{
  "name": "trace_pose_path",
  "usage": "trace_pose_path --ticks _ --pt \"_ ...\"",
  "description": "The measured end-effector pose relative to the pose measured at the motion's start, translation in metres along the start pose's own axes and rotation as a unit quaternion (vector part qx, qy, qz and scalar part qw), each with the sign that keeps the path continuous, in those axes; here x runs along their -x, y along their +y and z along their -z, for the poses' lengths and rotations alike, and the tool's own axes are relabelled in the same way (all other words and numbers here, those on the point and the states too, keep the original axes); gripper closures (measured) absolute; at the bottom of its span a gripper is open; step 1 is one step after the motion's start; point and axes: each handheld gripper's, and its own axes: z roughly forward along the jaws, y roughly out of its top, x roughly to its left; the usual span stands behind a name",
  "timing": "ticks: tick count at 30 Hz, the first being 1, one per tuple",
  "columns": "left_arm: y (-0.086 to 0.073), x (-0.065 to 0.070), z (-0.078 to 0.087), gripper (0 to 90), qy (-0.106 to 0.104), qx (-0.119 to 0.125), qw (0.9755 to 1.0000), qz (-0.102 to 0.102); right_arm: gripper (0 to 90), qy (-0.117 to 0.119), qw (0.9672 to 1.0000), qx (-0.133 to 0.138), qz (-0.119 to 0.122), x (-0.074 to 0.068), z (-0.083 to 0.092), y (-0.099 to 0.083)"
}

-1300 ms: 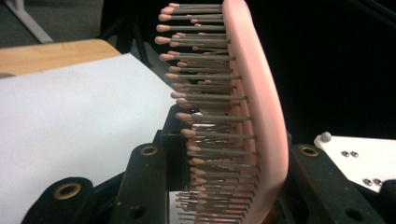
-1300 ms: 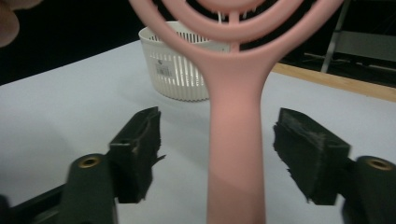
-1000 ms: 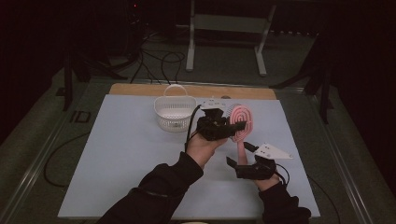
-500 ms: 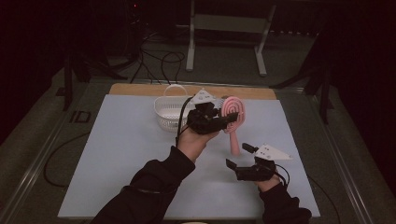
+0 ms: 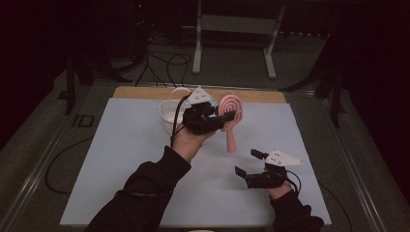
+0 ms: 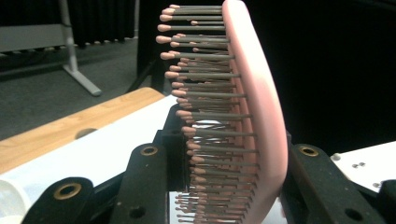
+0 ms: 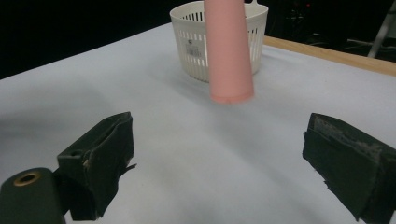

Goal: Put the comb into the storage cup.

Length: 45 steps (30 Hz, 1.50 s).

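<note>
A pink hairbrush with a round spiral-patterned head hangs upright above the white table sheet, handle pointing down. My left gripper is shut on its head, just right of the white basket. In the left gripper view the bristled head stands between the two black jaws, one on each side of it. My right gripper rests low at the front right, open and holding nothing. In the right gripper view the pink handle hangs ahead of the spread jaws, in front of the basket.
A white sheet covers the table, with a wooden strip along its far edge. Beyond it are a dark floor, cables and a grey metal stand. A metal rail runs along the table's left side.
My left hand has lifted the hairbrush and carried it left, closer to the basket, with the handle now hanging free. The right gripper has stayed where it was.
</note>
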Motion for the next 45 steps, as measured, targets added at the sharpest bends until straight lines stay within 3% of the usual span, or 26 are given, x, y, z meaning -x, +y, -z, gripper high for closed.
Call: trace_pose_path --ticks 21,34,45 --pt "0.021 -0.034 0.032 64.8 0.058 -0.002 0.9976 -0.039 8.7 0.006 1.0 0.003 0.007 0.0 0.002 0.001" --pt "0.036 -0.05 0.044 64.8 0.091 -0.002 0.9935 -0.068 8.8 0.009 0.9999 0.002 0.007 -0.001 0.002 0.002" --pt "0.043 -0.065 0.049 64.8 0.12 -0.005 0.9882 -0.095 8.8 0.012 0.9999 0.005 0.008 -0.001 0.002 0.002"
